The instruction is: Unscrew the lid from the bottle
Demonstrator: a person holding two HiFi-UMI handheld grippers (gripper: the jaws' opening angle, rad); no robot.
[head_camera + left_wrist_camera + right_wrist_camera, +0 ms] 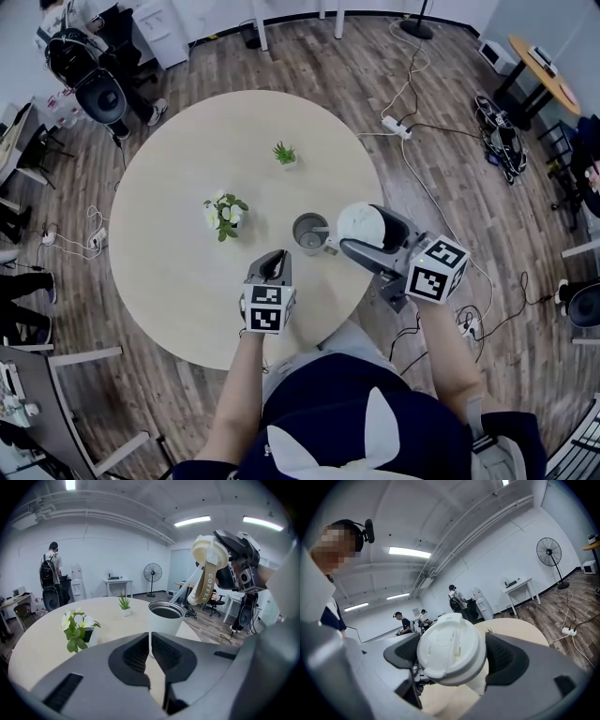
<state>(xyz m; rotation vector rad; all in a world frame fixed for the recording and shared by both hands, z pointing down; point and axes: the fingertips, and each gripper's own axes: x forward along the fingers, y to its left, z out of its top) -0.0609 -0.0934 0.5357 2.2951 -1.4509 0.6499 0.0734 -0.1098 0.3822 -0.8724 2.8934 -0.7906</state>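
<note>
Bottle [310, 232]: white, upright, open at the top, near the middle of the round surface [187, 272].
Lid [361, 225]: white, off the bottle, held in the air just to its right.
Right gripper [370, 234]: fingers clamped on the lid's sides.
Left gripper [275, 260]: fingers closed together, nothing between them, raised near the bottle.
Nearby: white flowers [225, 214] left of the bottle; small green plant [284, 153] beyond.
</note>
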